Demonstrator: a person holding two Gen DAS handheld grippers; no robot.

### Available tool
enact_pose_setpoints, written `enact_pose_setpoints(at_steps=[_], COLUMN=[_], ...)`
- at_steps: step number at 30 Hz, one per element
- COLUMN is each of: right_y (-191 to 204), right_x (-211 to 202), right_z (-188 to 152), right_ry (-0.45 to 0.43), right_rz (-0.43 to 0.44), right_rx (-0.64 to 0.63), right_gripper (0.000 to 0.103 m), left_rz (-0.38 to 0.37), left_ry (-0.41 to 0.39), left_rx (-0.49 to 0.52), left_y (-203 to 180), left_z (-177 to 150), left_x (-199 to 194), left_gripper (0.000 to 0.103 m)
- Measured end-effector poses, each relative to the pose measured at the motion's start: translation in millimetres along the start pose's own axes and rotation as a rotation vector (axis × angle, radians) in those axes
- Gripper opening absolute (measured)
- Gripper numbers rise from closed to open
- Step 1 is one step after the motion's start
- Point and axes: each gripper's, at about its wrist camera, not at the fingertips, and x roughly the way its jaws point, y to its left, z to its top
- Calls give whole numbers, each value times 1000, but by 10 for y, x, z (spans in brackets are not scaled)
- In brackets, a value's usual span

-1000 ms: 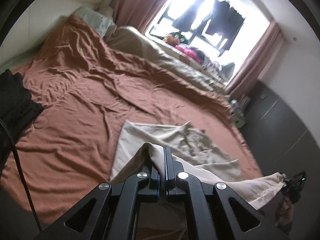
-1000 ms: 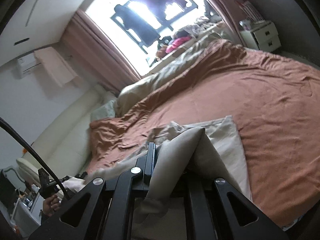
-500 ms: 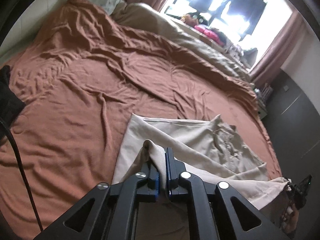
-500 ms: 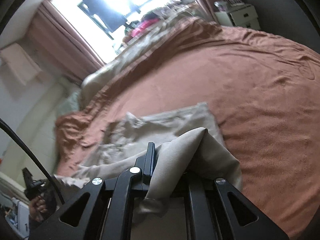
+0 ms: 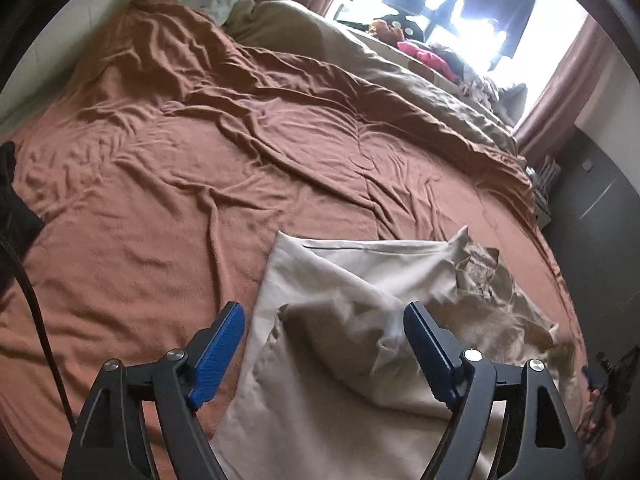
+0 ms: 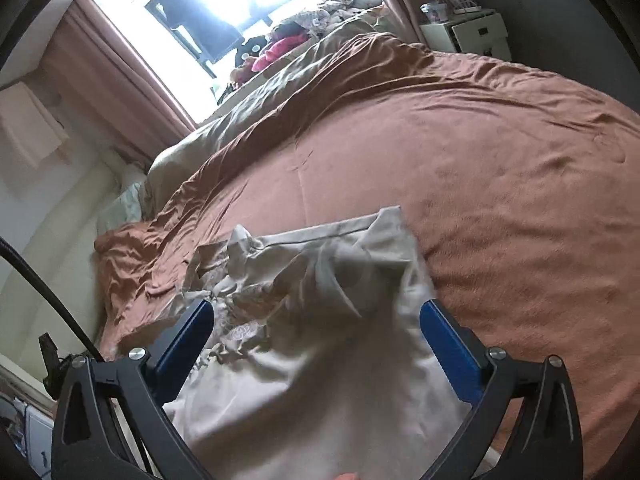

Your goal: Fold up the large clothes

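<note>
Our left gripper (image 5: 320,354) and right gripper (image 6: 316,344) are both wide open and hold nothing. The beige clothes (image 5: 360,280) lie on the brown bed cover (image 5: 160,200) (bunched near one end). That lumpy part could make our fold crooked.

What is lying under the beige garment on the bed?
The beige garment lies on the brown blanket, which shows all around it. Whatever is directly beneath the cloth is covered, so nothing else can be seen there.
</note>
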Motion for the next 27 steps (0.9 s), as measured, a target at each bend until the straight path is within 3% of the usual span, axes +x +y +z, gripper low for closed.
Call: enact_pose_setpoints(at_steps=[3,7,10,14,20,23,24,27], right_y=[96,225,412,638,803,884,909,992], right_x=[-145,-36,220,524,1090,1313,1366,1462], right_z=[-3,0,55,181,293,340,341,342], right_ry=[-16,64,152,227,307,339,346,318], right_rz=[-41,-146,-221,-308,-395,-415,-423,-442], right_rx=[-30,-122,-199,-316,-433,-476,-483,-517], right_gripper=[103,102,94,93,93,74,72,51], left_rz=[51,94,121,172,223,230,222,200], left_ry=[14,75,131,242,278,272,271,267], left_rx=[75,150,224,344,455,493,505,518], left_y=[-46,-73,-124,-226,-332,-404,-440,-515], left_z=[-9,-23,-46,-71,-35,2,14,52], left_x=[29,202,401,782,1204,1335,1385,1487], left_gripper=[83,83,83,83,82,78,72,57])
